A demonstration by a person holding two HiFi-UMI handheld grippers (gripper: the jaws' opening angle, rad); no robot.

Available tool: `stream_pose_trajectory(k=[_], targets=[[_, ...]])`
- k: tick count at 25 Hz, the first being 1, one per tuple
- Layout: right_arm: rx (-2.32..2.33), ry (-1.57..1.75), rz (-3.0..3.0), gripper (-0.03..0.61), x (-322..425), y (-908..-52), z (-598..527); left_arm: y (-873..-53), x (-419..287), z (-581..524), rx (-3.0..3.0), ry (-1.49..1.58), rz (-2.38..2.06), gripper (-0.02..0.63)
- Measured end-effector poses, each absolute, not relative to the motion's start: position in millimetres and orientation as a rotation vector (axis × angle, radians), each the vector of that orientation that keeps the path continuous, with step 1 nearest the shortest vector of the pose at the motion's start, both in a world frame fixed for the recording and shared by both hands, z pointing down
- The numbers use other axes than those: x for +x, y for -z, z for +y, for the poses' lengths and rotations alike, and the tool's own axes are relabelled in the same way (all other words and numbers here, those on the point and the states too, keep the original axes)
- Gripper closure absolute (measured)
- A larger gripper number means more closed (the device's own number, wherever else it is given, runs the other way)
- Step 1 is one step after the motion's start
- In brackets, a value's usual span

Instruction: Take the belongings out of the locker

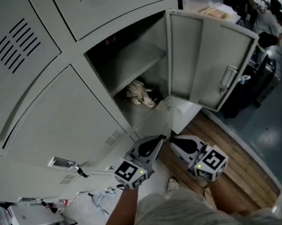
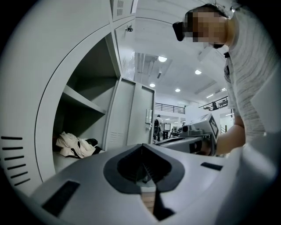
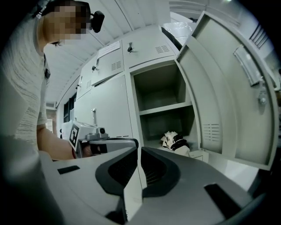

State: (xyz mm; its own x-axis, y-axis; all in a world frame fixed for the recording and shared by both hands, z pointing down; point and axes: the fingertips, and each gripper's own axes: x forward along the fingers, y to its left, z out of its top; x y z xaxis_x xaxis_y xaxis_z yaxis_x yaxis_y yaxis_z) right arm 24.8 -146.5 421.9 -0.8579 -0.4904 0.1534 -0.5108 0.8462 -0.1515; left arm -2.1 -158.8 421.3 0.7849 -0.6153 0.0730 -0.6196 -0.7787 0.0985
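Observation:
The locker's door (image 1: 210,64) stands swung open to the right. Below its shelf (image 1: 131,61), a crumpled cream and black bundle of belongings (image 1: 140,92) lies on the locker floor; it also shows as the bundle (image 2: 74,145) and the bundle (image 3: 175,141) in the two gripper views. My left gripper (image 1: 160,138) and right gripper (image 1: 173,141) hang side by side in front of the opening, short of the bundle. The left gripper (image 2: 143,146) is shut on nothing. The right gripper (image 3: 140,147) is likewise shut and holds nothing.
Closed locker doors (image 1: 58,121) fill the left. The open door (image 3: 228,101) bounds the right side of the opening. A wooden floor strip (image 1: 233,155) runs under me, with my shoe (image 1: 172,183) on it. Clutter (image 1: 32,212) lies at lower left; dark luggage (image 1: 256,82) stands beyond the door.

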Motion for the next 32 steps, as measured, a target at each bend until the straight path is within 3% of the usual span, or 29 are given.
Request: stream_pose_trajectory(k=[12,20,25,32], targets=[[0.738,-0.204,-2.876,0.569,-1.4,-427.0,-205.9,-426.3,-17.3,-188.7,2.802,-0.059,-1.104,0.612],[0.812,-0.099,-2.799,0.457,-18.6,-432.3,-251.7,-430.4,-28.0,-193.0,2.789,-0.044,-1.112,0.612],[0.854,-0.099,-2.743,0.329,-31.6,-432.9,-274.4,-439.0,-32.4,-189.4,2.764,-0.058,-1.098,0.612],[0.878,-0.090,-2.675,0.260,-48.7,-436.3,-305.7,-443.1,-38.3,-191.0,2.755,-0.057,-1.093,0.612]])
